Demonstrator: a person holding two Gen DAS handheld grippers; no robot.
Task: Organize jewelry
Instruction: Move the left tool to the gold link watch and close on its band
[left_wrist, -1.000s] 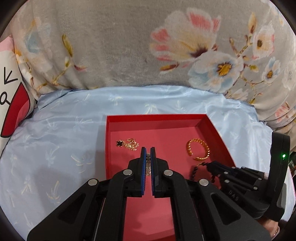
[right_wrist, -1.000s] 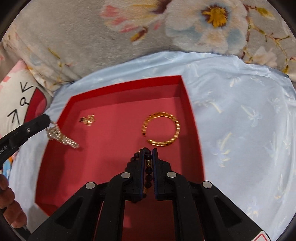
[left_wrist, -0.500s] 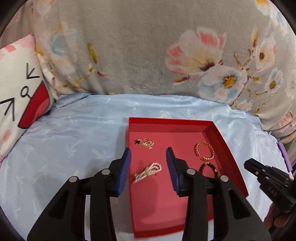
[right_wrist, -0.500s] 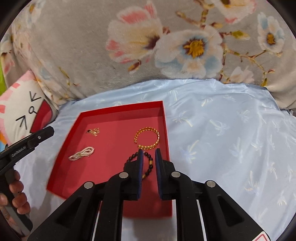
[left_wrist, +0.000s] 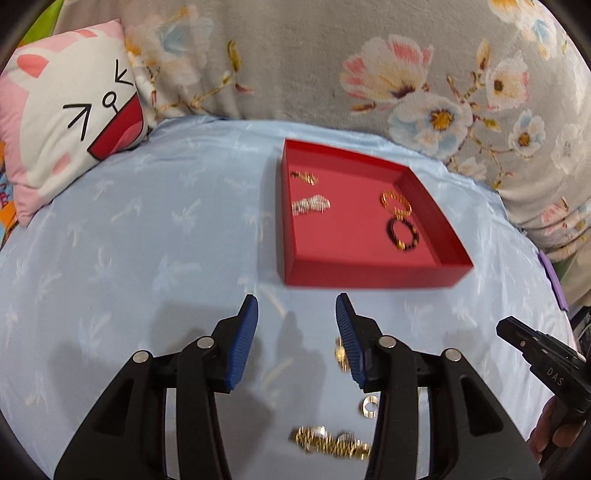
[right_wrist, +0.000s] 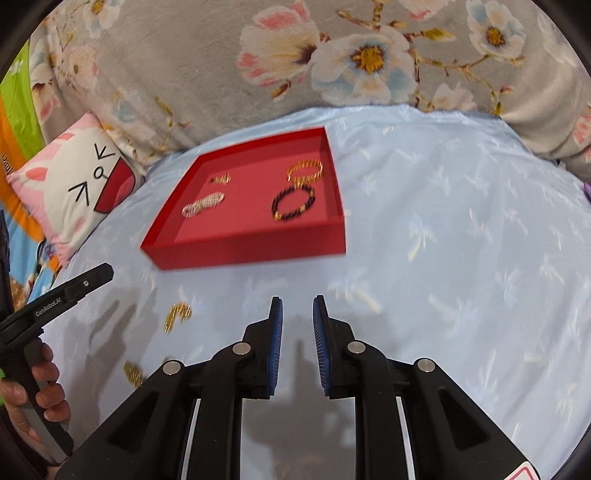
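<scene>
My left gripper (left_wrist: 295, 325) hangs over the light blue bed sheet (left_wrist: 147, 240), in front of the red tray (left_wrist: 369, 275). Its jaws are opening and nothing is between them. My right gripper (right_wrist: 297, 325) is also over the sheet, jaws narrow but opening, also with nothing between. In the tray lie a gold bracelet (left_wrist: 396, 202), a black bead bracelet (left_wrist: 402, 234), a pearl piece (left_wrist: 311, 204) and a small gold charm (left_wrist: 304, 177). Some gold pieces (left_wrist: 328, 441) are on the sheet, near my left gripper.
</scene>
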